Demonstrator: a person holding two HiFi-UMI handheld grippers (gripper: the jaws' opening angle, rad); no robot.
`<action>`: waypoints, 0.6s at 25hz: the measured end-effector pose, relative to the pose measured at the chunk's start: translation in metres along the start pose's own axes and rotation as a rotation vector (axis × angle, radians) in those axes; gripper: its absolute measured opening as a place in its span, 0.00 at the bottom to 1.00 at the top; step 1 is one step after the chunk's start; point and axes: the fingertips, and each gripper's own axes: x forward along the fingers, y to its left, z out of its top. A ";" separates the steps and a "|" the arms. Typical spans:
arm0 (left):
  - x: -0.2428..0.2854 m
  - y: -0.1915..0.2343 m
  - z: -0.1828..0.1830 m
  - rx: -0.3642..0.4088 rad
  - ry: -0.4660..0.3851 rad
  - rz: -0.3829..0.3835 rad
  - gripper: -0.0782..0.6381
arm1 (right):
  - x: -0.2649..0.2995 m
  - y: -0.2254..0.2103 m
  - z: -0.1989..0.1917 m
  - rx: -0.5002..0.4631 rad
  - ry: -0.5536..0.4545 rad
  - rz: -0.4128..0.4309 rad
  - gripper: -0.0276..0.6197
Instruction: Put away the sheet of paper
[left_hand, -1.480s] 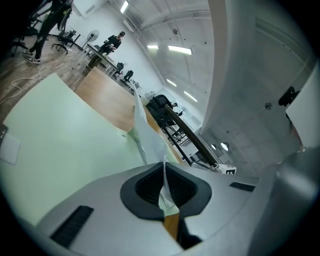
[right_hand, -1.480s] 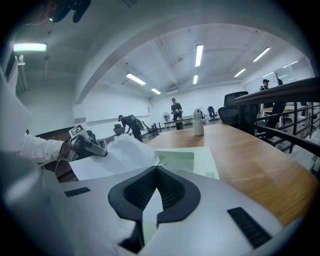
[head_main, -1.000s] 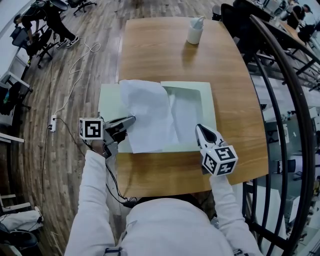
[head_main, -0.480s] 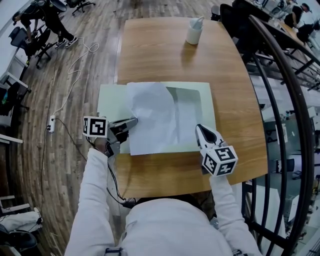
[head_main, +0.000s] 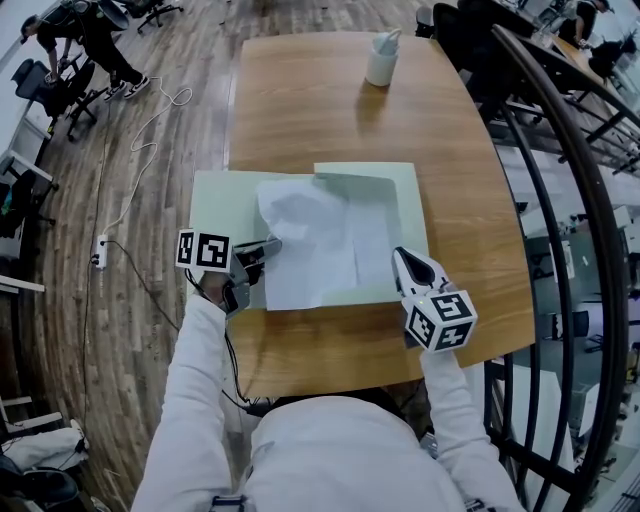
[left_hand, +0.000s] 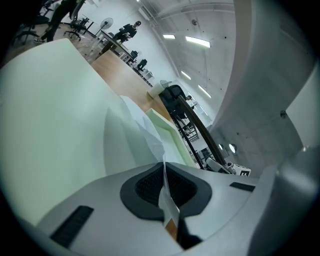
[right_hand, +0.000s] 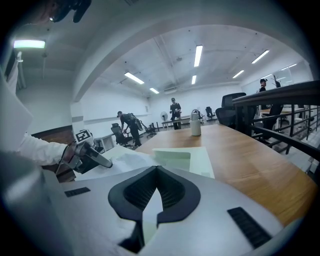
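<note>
Reference item: pale green shallow card document box (head_main: 222, 200), lying open on the oval wooden table (head_main: 330, 110). The white sheet of paper (head_main: 315, 240) lies across the box's middle, partly over its left flap and partly over the walled right half, crumpled upward toward the box's far side. The left gripper (head_main: 262, 250) sits at the box's near-left portion; its dark ribbed pads (left_hand: 145, 187) are pressed together on the sheet's left edge (a thin white strip runs between them). The right gripper (head_main: 403, 262) rests at the box's near-right corner; its pads (right_hand: 137, 192) meet at the tips with nothing seen clamped, the green card showing beyond them. A white cylindrical cup (head_main: 380, 60) stands well beyond the box's far side.
</note>
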 end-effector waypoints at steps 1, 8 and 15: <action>0.004 -0.001 0.001 0.006 0.001 0.000 0.13 | 0.000 0.000 0.000 -0.001 0.000 0.000 0.08; 0.040 -0.014 0.005 0.037 0.010 0.000 0.13 | -0.002 -0.001 -0.002 -0.008 0.003 -0.005 0.08; 0.078 -0.026 0.005 0.041 0.017 0.004 0.13 | -0.004 -0.008 0.001 -0.003 0.000 -0.017 0.08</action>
